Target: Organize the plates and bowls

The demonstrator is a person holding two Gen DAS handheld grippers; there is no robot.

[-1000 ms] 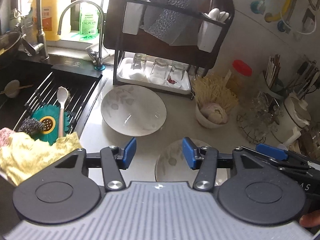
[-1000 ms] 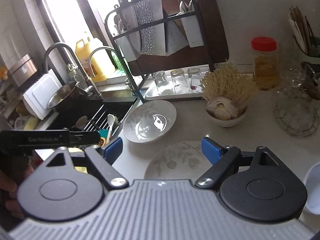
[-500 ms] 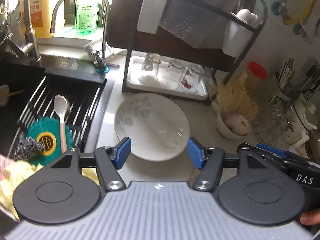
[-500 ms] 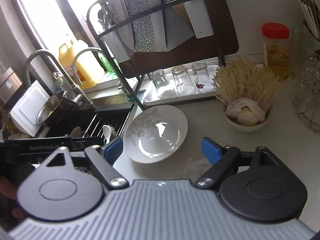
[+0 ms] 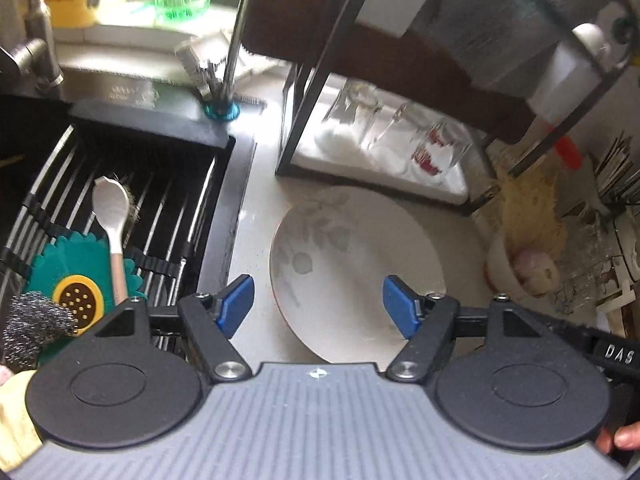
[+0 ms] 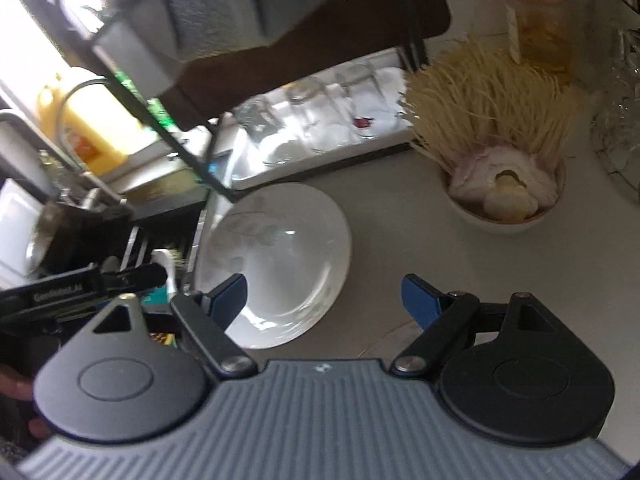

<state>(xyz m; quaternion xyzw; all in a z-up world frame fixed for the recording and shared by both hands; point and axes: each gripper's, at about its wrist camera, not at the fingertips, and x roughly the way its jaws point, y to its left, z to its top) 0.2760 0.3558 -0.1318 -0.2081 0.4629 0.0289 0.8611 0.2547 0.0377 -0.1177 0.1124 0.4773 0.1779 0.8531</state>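
My left wrist camera looks steeply down along its fingers, close over the white leaf-patterned shallow bowl (image 5: 356,264) beside the black sink (image 5: 120,200). My right wrist camera faces the same bowl (image 6: 280,256) from its other side; both share the black dish rack (image 5: 360,152).

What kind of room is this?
Most likely a home kitchen: a sink with a faucet, a dish rack holding upturned glasses, and a leaf-patterned plate on the counter.

A white spoon (image 5: 112,216) lies on the sink rack (image 5: 168,216); upturned glasses (image 5: 396,140) stand nearby.
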